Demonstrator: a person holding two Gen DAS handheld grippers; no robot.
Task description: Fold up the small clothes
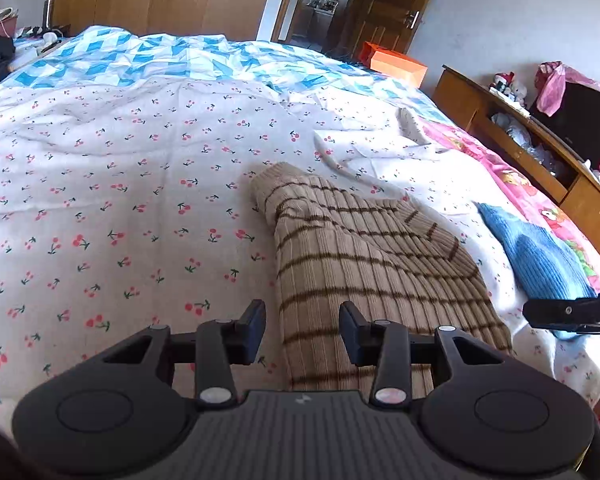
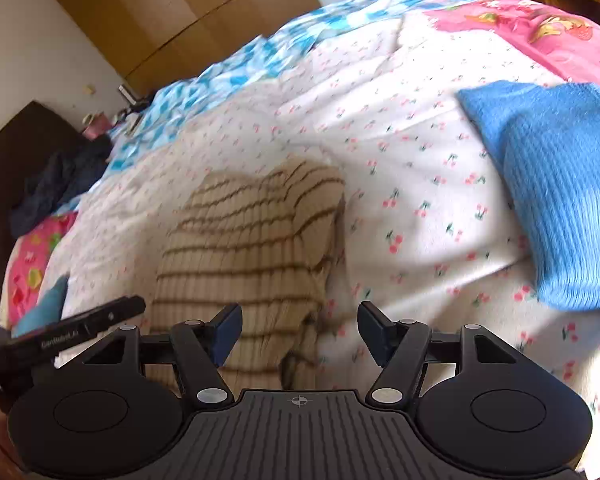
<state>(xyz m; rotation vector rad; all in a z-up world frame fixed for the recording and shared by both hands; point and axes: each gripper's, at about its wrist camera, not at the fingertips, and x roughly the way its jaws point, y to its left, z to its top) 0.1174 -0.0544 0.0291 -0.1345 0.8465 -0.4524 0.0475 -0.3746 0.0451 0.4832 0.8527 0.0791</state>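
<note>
The left gripper (image 1: 302, 330) has its jaws spread apart and grips nothing; the gap between the fingers sits over the near left edge of the tan sweater (image 1: 364, 264), and whether a pad touches the knit cannot be told. The right gripper (image 2: 300, 330) is also released, jaws wide, holding nothing, poised over the near right edge of the same sweater (image 2: 252, 248) and the sheet beside it. Its view is blurred.

The tan sweater, ribbed with thin brown stripes, lies partly folded on the bed sheet (image 1: 120, 184), a white cloth printed with red cherries. It runs from the near edge toward the middle of the bed, with a rounded fold at its far end. A blue sweater (image 1: 540, 256) lies on the sheet to the right of the tan one, apart from it; in the right wrist view it fills the right side (image 2: 560, 192).

Beyond the cherry sheet lies a blue and white quilt (image 1: 148, 56), and a pink cartoon cover (image 1: 520, 184) runs along the right edge of the bed. An orange box (image 1: 398, 66) stands past the far right corner. A wooden shelf unit (image 1: 532, 152) to the right holds plush toys and bags in its open compartments; their details are too small to tell.
</note>
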